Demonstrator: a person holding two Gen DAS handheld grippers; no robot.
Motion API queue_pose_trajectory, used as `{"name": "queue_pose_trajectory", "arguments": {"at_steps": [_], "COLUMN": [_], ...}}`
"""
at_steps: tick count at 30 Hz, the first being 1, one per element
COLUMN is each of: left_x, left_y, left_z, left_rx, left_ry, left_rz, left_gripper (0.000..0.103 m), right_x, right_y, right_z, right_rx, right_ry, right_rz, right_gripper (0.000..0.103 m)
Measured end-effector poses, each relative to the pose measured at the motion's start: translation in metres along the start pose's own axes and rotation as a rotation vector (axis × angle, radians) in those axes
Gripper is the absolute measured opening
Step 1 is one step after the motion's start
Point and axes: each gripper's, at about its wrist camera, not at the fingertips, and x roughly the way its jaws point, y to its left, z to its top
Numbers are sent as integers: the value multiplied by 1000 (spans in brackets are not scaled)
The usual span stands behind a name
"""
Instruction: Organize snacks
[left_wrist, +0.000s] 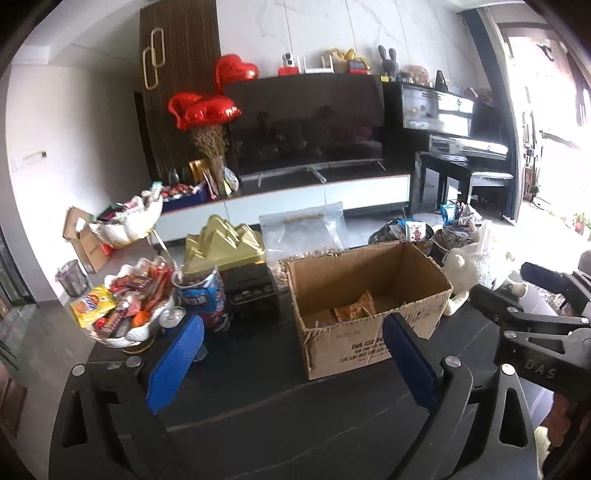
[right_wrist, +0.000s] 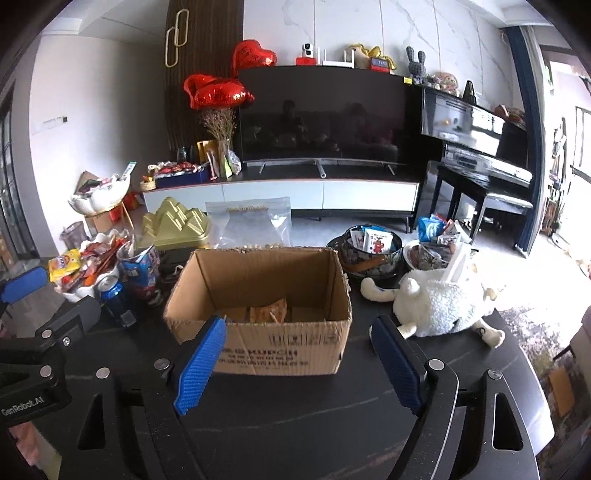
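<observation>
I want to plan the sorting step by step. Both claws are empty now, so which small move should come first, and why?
Probably move the left claw toward the white bowl of snacks at its left and take one packet. Both claws are open and hold nothing, the cardboard box is open with only a few packets inside, and that bowl lies nearest the left claw. The right claw can wait by the box.

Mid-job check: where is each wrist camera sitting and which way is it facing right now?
Left wrist: low over the dark table, facing the TV; open left gripper, right gripper at its right edge.
Right wrist: same heading, farther right; open right gripper, left gripper at its left.
Shared: cardboard box, plush sheep.
</observation>
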Motion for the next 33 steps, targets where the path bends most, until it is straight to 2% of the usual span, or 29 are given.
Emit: {"name": "queue_pose_trajectory", "arguments": {"at_steps": [5, 17, 33], "left_x": [-25, -64, -92], "left_y": [0, -6, -3], "left_z": [-16, -43, -75], "left_rx": [-13, -15, -46], "left_ry": [-38, -59, -56], "left_rz": [3, -44, -65], "left_gripper": [103, 103, 103], "right_x": [-27, -82, -113], "right_y": [0, 6, 14], "right_z": [-15, -51, -82], "right_rx": [3, -3, -6], "right_ry": [-37, -87, -100], "right_rz": [-12, 13, 29], "right_gripper": [86, 89, 89]}}
